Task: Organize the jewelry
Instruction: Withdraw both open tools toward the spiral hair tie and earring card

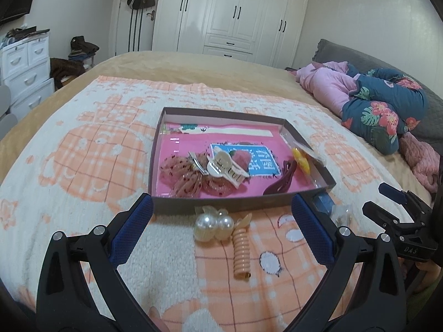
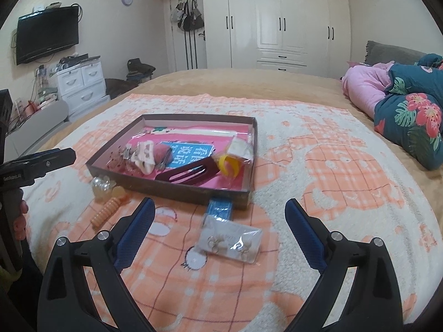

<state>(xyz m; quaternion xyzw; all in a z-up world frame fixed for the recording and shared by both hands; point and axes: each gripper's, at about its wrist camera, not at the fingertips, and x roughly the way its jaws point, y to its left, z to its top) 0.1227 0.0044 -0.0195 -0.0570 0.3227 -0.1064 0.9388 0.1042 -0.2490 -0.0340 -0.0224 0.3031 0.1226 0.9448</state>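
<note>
A shallow brown box (image 1: 221, 206) (image 2: 177, 188) with a pink lining sits on the bed. It holds a pink scrunchie (image 1: 188, 178), a white claw clip (image 1: 224, 169), a maroon clip (image 1: 279, 182) (image 2: 191, 173) and a yellow piece (image 1: 301, 162) (image 2: 228, 166). Outside, by its front wall, lie a pearl clip (image 1: 212, 227) (image 2: 102, 186) and an orange spiral tie (image 1: 241, 251) (image 2: 109, 213). A clear bag of earrings (image 2: 231, 242) lies before the box. My left gripper (image 1: 221, 225) is open around the pearl clip. My right gripper (image 2: 220, 225) is open over the bag.
An orange and white patterned blanket (image 1: 97, 152) (image 2: 332, 166) covers the bed. Folded pink and floral bedding (image 1: 382, 105) (image 2: 409, 110) lies at the right. A blue strip (image 2: 220, 209) sticks out from under the box. White wardrobes (image 2: 277, 19) stand behind.
</note>
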